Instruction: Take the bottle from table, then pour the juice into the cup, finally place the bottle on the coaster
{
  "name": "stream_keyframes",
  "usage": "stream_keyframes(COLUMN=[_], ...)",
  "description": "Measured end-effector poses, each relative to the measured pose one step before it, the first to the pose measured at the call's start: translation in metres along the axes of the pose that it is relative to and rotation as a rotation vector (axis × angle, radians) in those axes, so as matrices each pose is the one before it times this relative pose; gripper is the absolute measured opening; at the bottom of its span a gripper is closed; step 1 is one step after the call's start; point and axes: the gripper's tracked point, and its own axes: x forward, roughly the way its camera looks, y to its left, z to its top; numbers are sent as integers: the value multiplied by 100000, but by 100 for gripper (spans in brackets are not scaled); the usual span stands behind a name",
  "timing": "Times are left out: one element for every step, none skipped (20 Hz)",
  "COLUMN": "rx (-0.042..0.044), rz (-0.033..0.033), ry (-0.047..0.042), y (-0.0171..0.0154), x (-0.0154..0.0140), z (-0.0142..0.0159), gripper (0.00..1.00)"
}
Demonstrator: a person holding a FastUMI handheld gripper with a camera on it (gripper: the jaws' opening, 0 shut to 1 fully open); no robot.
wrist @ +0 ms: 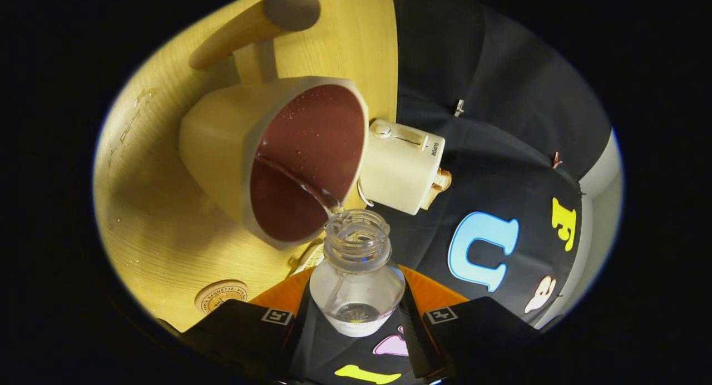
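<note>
A clear plastic bottle (356,279) without a cap is held between the fingers, my gripper (356,312) shut on its body. The bottle is tipped, and a thin stream of clear liquid (300,182) runs from its mouth into the cup (272,157) just ahead. The cup is cream outside and dark red-brown inside, with drops on its inner wall. It stands on the wooden table (161,223). A round wooden coaster (221,296) with a printed ring lies on the table next to the left finger.
A cream toaster (401,165) with a slice of bread in it stands beyond the cup at the table's edge. A wooden stand with a round bar (253,29) rises behind the cup. Wet spots (130,123) mark the tabletop.
</note>
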Motion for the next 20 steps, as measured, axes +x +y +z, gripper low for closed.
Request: stream_keyframes(rx=[-805,-491,-369,-561,-734,-870,-951,-892,-1009,-744,-727,-943,-887,-610,-471,-530,-370,-380,-144,-362], rz=[30,-64,9,-128,-180,-258,-312,-297,-397,-267,-261,-270,-230,-248,-149,-75,-218,-28,-93,-247], ry=[-173,-11,-24,-112,-418,-528,-529,-539,-559,-395,-339,-216,-214,-118,-165,-182,-170,90,-21,-125], y=[143,-28,-34,-40,-193,-150,-148,-160,-221,-146,-185,-139,-200,-108,-64,-137,-117,-88,-89,-44], x=[0,-31,-89,14,105,-11,51,1,142,6,50,89,71,13,145,-68,46,-56,61,18], z=[-117,-108,-35,7,156,90,113,54,116,-1,15,-104,-36,-137,-48,-68,-54,-78,-65,-118], gripper=[71,71,71,71,71,71,71,71,71,71,71,71,71,71,71,71,71,71,71,71])
